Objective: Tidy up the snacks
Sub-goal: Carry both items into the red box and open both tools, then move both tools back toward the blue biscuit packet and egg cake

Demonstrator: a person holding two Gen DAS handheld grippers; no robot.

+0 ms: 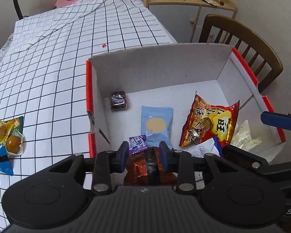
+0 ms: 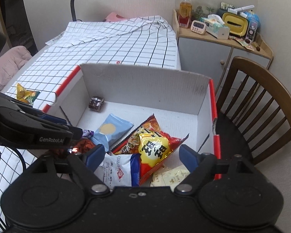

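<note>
Left claw (image 1: 144, 156) around brown packet (image 1: 149, 167)

The box (image 1: 223, 73) is white inside with red edges. In it lie a pale blue packet (image 1: 157, 125) with a yellow sunburst, a red and yellow bag (image 1: 209, 122), a purple candy (image 1: 136, 144) and a dark brown cube (image 1: 118, 100). The left tool (image 1: 144, 154), black with blue pads, grips a shiny copper-brown wrapper (image 1: 149, 167). The cloth (image 1: 67, 58) is white with a black grid.
</note>
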